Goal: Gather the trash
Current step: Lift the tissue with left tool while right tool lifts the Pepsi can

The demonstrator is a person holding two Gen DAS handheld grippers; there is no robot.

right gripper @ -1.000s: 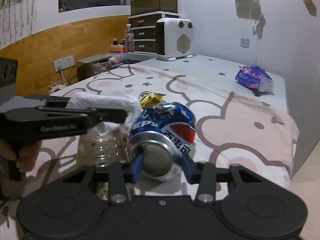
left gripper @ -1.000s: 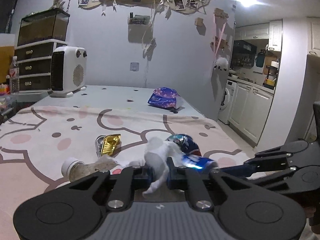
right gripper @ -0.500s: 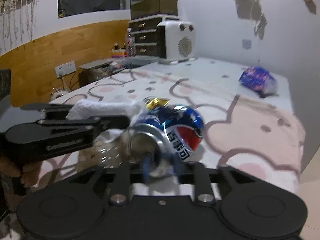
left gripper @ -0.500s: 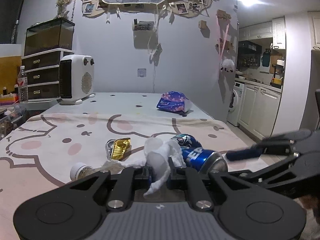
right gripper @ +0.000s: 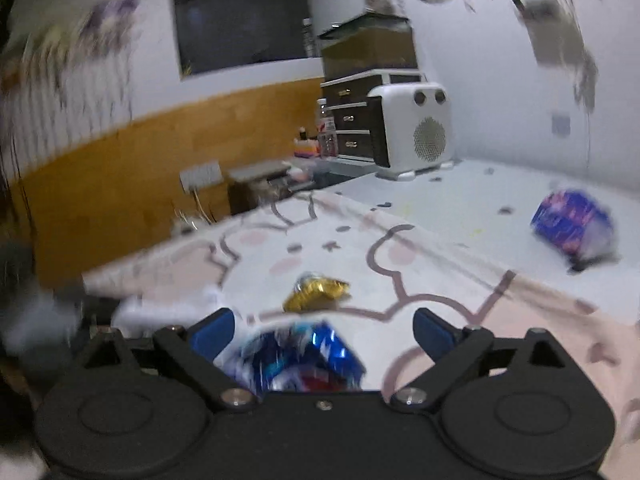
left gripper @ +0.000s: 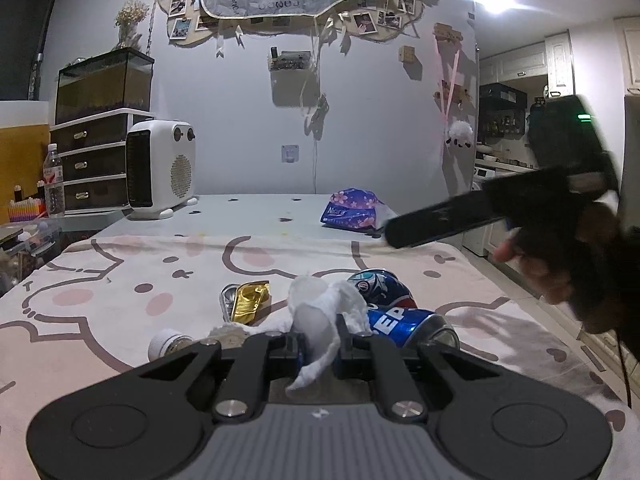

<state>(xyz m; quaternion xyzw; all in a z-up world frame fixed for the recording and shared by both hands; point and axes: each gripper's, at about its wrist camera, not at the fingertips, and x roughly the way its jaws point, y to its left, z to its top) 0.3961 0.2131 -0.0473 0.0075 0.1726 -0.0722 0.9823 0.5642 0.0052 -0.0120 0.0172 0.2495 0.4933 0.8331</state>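
My left gripper [left gripper: 319, 342] is shut on a crumpled white tissue [left gripper: 320, 312], held just above the tablecloth. A dented blue Pepsi can [left gripper: 404, 318] lies on its side right of it; in the blurred right wrist view the can [right gripper: 296, 356] lies below my open right gripper [right gripper: 324, 330], apart from the pads. The right gripper [left gripper: 500, 208] is raised at the right of the left wrist view. A gold wrapper [left gripper: 250, 302] [right gripper: 318, 292] lies beyond. A small clear bottle [left gripper: 172, 344] lies left of the left fingers.
A purple tissue pack [left gripper: 354, 214] [right gripper: 572, 228] lies far on the table. A white heater [left gripper: 160, 168] [right gripper: 412, 128] stands at the back, drawers [left gripper: 94, 160] behind it. The table's right edge drops to the kitchen floor.
My right gripper has opened, let go of the Pepsi can and lifted up and away. The can now lies on the table. The left gripper still holds the tissue.
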